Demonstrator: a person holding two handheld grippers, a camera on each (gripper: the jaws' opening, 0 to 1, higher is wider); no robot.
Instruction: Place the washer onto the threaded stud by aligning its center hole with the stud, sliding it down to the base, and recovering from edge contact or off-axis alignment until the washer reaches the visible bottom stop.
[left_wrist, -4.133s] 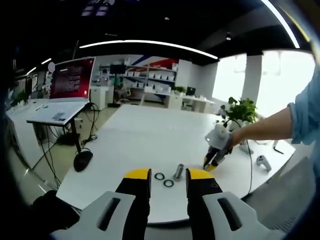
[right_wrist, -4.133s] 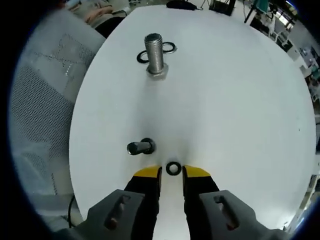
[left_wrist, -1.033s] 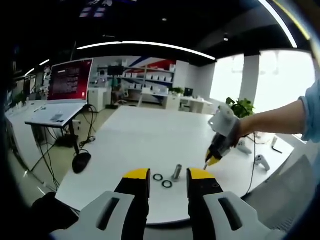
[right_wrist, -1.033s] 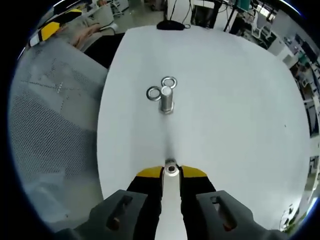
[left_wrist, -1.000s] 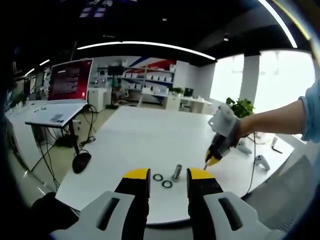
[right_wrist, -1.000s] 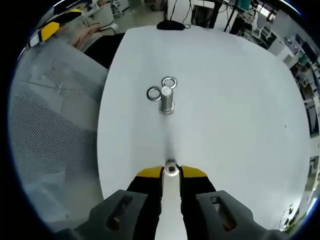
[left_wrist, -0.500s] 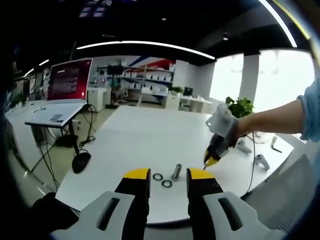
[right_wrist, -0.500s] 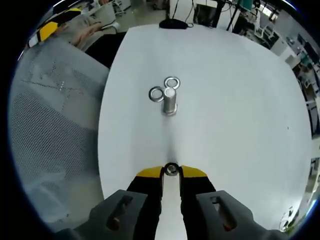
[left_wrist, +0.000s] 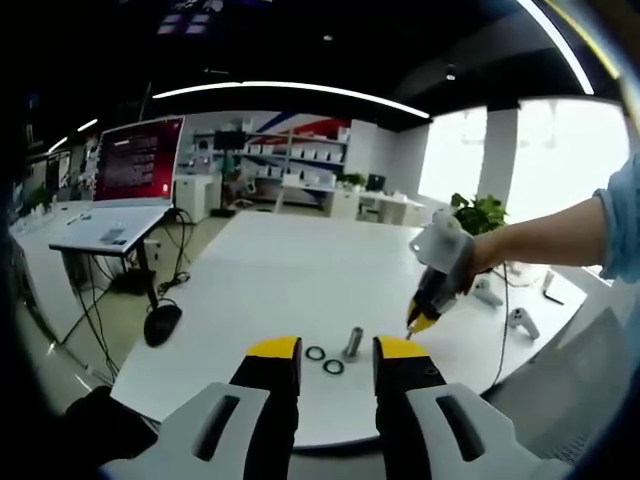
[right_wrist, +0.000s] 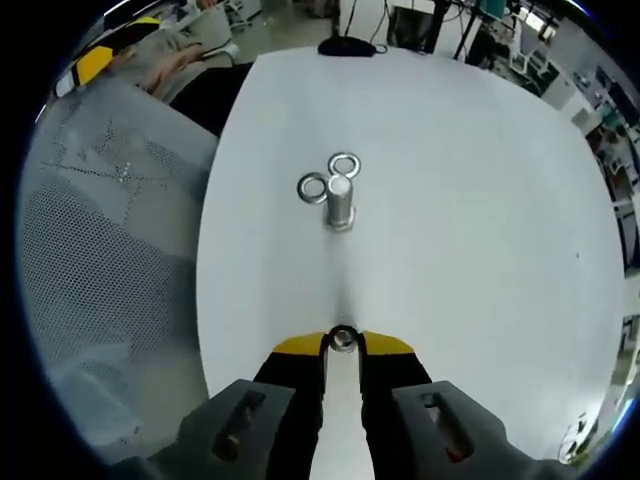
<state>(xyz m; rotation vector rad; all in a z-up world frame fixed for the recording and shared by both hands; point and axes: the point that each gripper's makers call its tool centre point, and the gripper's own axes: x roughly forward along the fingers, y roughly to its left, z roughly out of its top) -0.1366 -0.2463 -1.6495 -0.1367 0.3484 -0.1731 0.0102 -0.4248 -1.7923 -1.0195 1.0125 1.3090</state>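
Note:
A threaded stud (right_wrist: 341, 200) stands upright on the white table (right_wrist: 480, 220), with two loose washers (right_wrist: 313, 187) (right_wrist: 344, 163) lying beside it. My right gripper (right_wrist: 343, 342) is shut on a small washer (right_wrist: 343, 338), held above the table some way short of the stud. In the left gripper view, the right gripper (left_wrist: 420, 320) hangs from a person's hand just right of the stud (left_wrist: 353, 342) and higher than it. My left gripper (left_wrist: 337, 352) stands open with nothing between its jaws, near the table's front edge, facing the stud and the two washers (left_wrist: 316, 353) (left_wrist: 334, 367).
A grey mesh chair (right_wrist: 90, 250) borders the table on the left of the right gripper view. A dark mouse (right_wrist: 345, 45) lies at the table's far end. A white controller (left_wrist: 525, 322) and a potted plant (left_wrist: 485, 220) sit past the person's arm.
Four seconds ago the washer lay on the table at my right gripper's tips; now it is gripped and lifted. Over the last second the right gripper has barely crept toward the stud. The left gripper is unmoved.

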